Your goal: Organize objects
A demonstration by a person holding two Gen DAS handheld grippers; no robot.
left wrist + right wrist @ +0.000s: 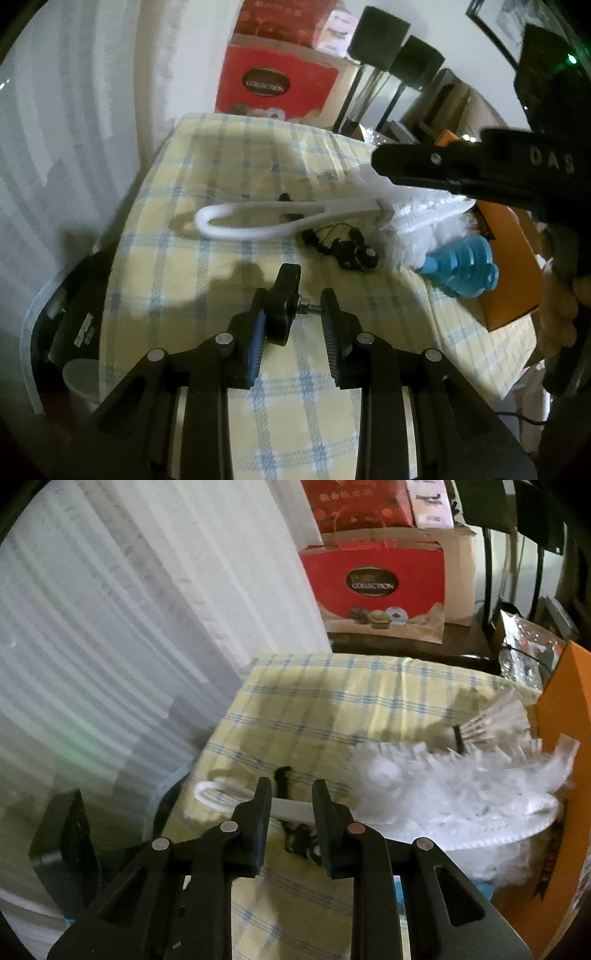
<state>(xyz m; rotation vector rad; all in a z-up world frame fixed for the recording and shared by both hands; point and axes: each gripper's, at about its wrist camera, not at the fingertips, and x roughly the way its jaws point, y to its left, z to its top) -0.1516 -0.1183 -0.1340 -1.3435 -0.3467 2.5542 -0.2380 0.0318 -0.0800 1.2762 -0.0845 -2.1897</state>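
My left gripper point(293, 308) is shut on a black knob with a threaded bolt point(284, 306), held above the yellow plaid tablecloth point(221, 177). A white duster with a looped handle point(258, 221) lies on the cloth, its fluffy head point(461, 797) to the right. My right gripper point(291, 805) hovers over the duster's handle point(291, 806) with its jaws apart, one on each side; in the left wrist view its fingers point(424, 168) reach in from the right. A black tangled cord item point(345, 249) lies beside the handle.
A blue ribbed plastic object point(465, 266) lies by an orange box point(513, 266). A shuttlecock point(491, 720) lies beyond the duster head. A red chocolate box point(376, 590) and cartons stand behind the table. A white curtain point(129, 627) hangs at left.
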